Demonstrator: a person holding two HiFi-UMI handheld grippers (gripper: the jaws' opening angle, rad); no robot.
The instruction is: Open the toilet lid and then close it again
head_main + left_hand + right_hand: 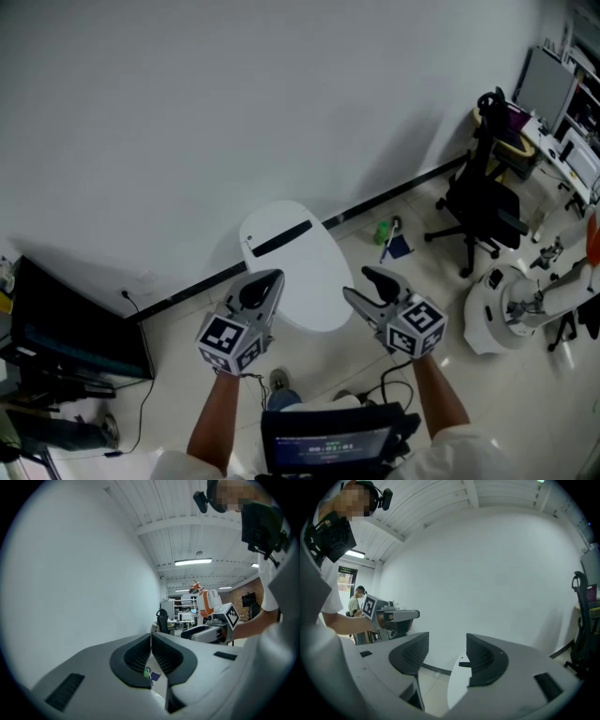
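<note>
Below and between both tongs, on the pale floor point(412, 281): the toilet lid point(298, 272), white, oval, lying flat and shut, with a dark bar point(281, 237) across its far end by the wall point(187, 112).

At the lid's near left edge, held level: the left tongs point(265, 284), pinched fully together, tips meeting, nothing gripped.

At the lid's near right edge, tipped slightly down: the right tongs point(361, 284), parted to a middling gap, empty. Through that gap, beyond and lower: the lid's rim and the dark skirting strip point(394, 192) at the foot of the wall. Not pressed on the lid, either pair.

Beyond the right tongs, on the floor near the skirting: a green bottle point(382, 232) just beside a small blue object point(397, 247). Farther right of these: a black office chair point(483, 211), and nearer, a white robot point(511, 305) on a round base.

Well to the left of the left tongs, against the wall: a black cabinet point(75, 323), with a cable point(141, 309) trailing down beside it.

Behind the tongs: two bare forearms and a dark screen unit point(328, 445).
</note>
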